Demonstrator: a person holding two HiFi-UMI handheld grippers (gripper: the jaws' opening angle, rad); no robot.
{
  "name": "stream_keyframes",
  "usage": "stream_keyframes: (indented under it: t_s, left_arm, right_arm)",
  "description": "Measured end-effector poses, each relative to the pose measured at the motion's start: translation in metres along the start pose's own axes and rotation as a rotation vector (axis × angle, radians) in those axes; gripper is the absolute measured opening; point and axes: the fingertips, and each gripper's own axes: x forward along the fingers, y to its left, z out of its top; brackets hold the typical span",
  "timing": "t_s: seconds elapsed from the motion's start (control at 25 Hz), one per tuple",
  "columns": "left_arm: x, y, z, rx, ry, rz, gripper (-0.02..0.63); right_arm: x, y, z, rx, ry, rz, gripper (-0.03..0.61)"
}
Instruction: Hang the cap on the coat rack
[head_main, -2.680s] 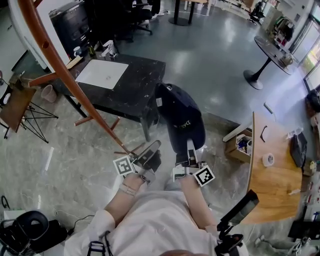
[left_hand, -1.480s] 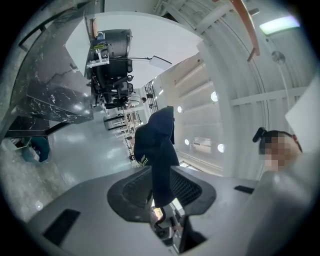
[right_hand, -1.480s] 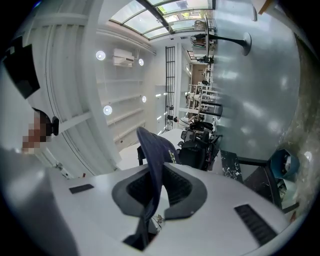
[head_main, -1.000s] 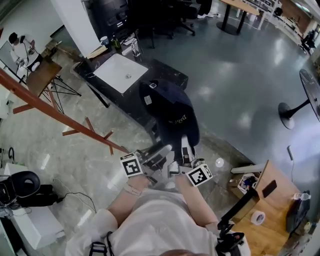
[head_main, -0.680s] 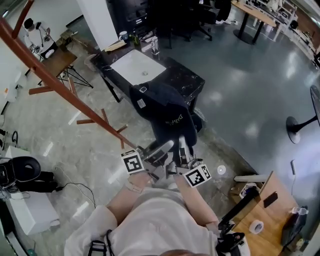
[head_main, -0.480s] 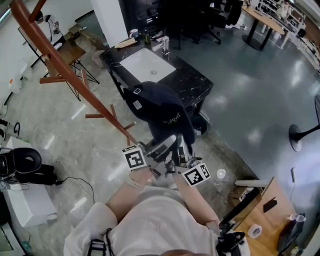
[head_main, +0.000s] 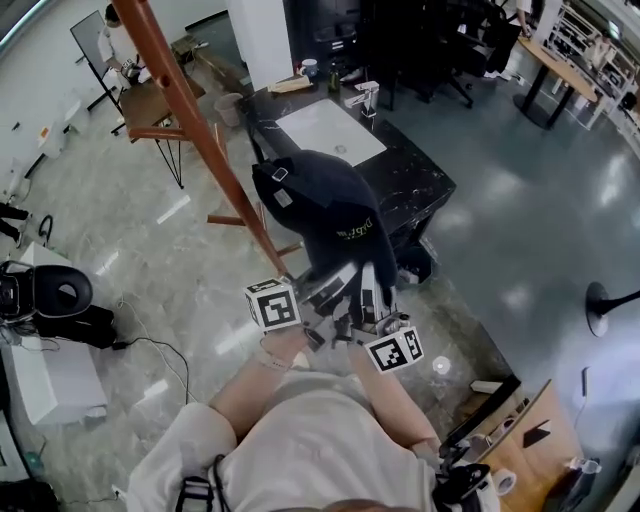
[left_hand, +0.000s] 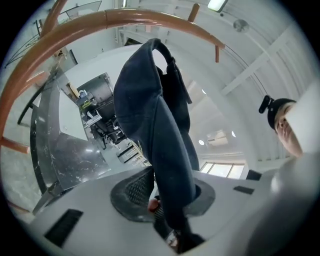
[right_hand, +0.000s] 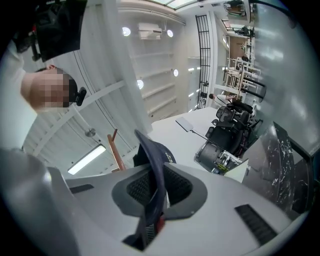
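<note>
Navy cap (head_main: 320, 200), white tag (head_main: 283, 198), pale illegible lettering (head_main: 357, 231), near wooden rack (head_main: 195, 120)

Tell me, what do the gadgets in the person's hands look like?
The left tool and right tool each have pale grey jaws with dark meshed pads and carry a white cube with black square markers. The person wears a pale top with sleeves that leave the forearms bare, and a light band on the left wrist.
</note>
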Motion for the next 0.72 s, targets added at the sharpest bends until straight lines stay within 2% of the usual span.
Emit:
stream_keyframes:
  t_s: [0.16,0.32,0.56,0.72]
  left_arm:
    - [0.001,-0.007,0.006,0.035,0.015,0.007,0.069]
    - [0.000,-0.006,0.007,0.034,-0.001,0.017,0.044]
    - [-0.005,-0.014,0.010,0.120,0.005,-0.021,0.041]
    - [0.002,-0.020,0.010,0.100,0.008,-0.075,0.040]
  right_arm:
    - [0.001,0.008,0.005,-0.018,-0.040,0.023,0.038]
    - [0.000,0.013,0.007,-0.061,-0.076,0.050,0.038]
    - [-0.004,0.023,0.006,-0.110,-0.144,0.105,0.038]
    - [0.004,0.024,0.010,-0.175,-0.160,0.153,0.038]
